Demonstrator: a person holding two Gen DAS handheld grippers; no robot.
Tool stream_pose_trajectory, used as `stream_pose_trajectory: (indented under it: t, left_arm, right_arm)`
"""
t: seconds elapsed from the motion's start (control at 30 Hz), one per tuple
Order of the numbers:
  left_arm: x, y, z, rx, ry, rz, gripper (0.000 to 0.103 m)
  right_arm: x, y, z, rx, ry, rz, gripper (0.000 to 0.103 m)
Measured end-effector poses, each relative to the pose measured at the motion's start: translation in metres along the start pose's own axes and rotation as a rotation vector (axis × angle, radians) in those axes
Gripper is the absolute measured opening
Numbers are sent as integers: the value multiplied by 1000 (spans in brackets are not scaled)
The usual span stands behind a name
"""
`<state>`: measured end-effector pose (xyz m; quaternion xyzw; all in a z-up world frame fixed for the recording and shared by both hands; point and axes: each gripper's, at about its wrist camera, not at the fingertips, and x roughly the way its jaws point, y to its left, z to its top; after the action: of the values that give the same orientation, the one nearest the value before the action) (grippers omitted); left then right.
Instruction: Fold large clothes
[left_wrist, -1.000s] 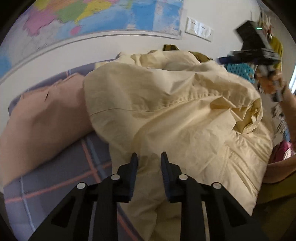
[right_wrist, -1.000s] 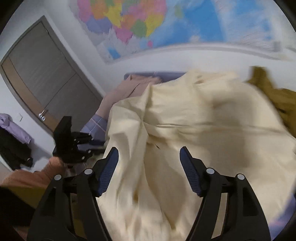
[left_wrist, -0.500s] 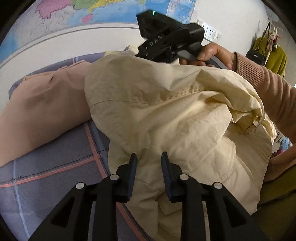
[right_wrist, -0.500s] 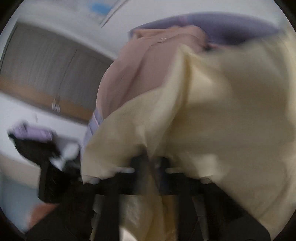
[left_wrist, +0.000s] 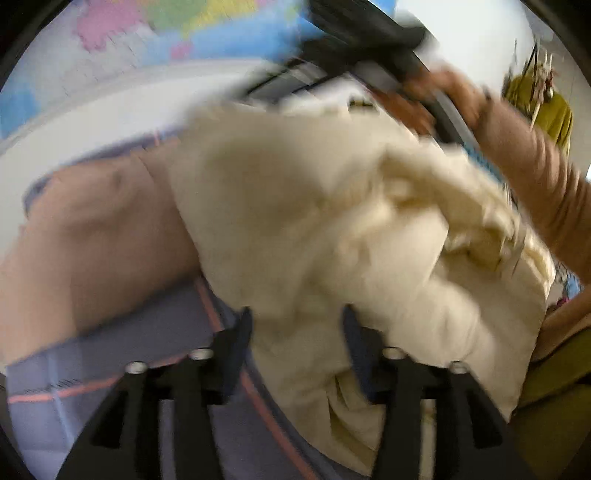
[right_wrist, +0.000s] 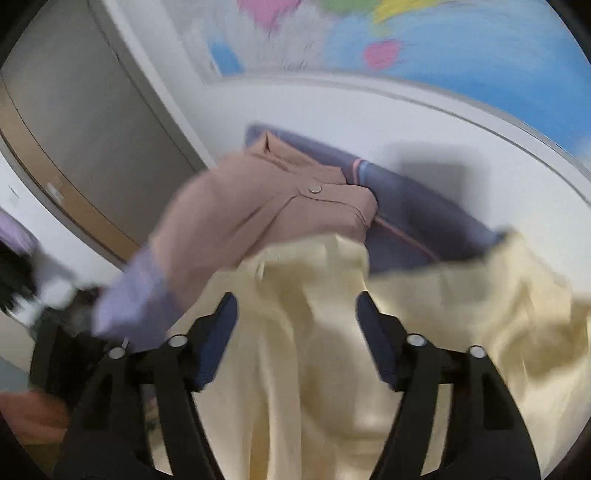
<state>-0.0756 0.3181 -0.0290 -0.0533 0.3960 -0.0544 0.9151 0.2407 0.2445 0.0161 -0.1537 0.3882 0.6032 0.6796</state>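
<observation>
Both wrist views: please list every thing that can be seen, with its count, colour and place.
Cream garment: one, pale yellow, bunched on the bed, in front of both grippers.
Pink garment: one, dusty pink, on the bed beside the cream garment.
Bed cover: one, purple-grey with pink lines, under both garments.
Map: one, many colours, on the wall behind the bed.
Door: one, grey with wood trim, left in the right wrist view.
Left gripper: one, black, jaws just opened, apart over the cream garment.
Right gripper: one, black, jaws just opened, apart.
Sleeve: one, pink-brown, right arm.
</observation>
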Motion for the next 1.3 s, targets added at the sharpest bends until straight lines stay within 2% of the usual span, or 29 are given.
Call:
stream_pose_trajectory:
  t: [0.07,0.13,0.17,0.23,0.33,0.4,0.47,0.5,0.53,0.57,0.6,0.67,0.77,0.83,0.9,0.97,1.03,1.07,1.13,1.23,1.3]
  left_arm:
    - [-11,0,9,17,-41,9,55]
    - [-17,-6,19,54,-73,18,57]
    - [-17,-10,24,73,-86,20,63]
    - [-9,-16,37,100,-94,14,65]
    - [6,-20,54,112,-90,17,65]
    - [17,-23,65,101,-89,4,65]
    - [27,-26,73,94,-77,1,65]
    - [31,-28,75,93,-69,7,65]
    - [38,-30,76,92,-55,20,65]
    - [44,-32,78,90,-43,30,65]
    - [47,-32,77,84,-36,34,65]
    - [56,-30,77,67,-12,45,65]
    - [66,-23,77,41,21,72,65]
    - [72,-20,78,25,39,88,65]
    - [77,-18,78,26,50,99,65]
    - [87,-17,78,24,82,131,65]
    - [93,-20,76,48,99,153,66]
    - [95,-21,75,57,105,166,66]
    - [94,-24,74,67,110,187,67]
    - [85,-28,75,67,98,177,67]
    - [80,-34,78,78,76,133,70]
  right_arm:
    - [-40,3,-29,-22,-56,5,68]
    - [-83,7,-74,-37,-102,1,82]
    - [-95,6,-90,-34,-104,6,82]
    - [-120,8,-138,-17,-107,-21,85]
    - [-139,11,-209,42,-88,-44,91]
    - [-140,14,-251,74,-62,-92,92]
    - [-133,16,-279,118,-34,-99,91]
    - [-129,18,-286,131,-21,-101,80]
    - [-122,19,-292,138,-3,-95,50]
    - [-119,21,-296,138,19,-79,32]
    - [-121,23,-298,139,20,-44,7]
    - [-145,22,-292,159,-53,-24,6]
    - [-210,-3,-276,271,-276,-5,4]
    - [-231,-24,-268,322,-337,-61,4]
    - [-234,-57,-264,425,-338,-110,4]
    - [-215,-83,-262,477,-264,-209,8]
    - [-198,-105,-271,551,-224,-217,29]
    - [-191,-107,-275,561,-213,-202,34]
    - [-190,-102,-286,562,-265,-157,61]
    - [-193,-89,-299,513,-332,-118,74]
    - [-185,-86,-302,505,-297,-135,75]
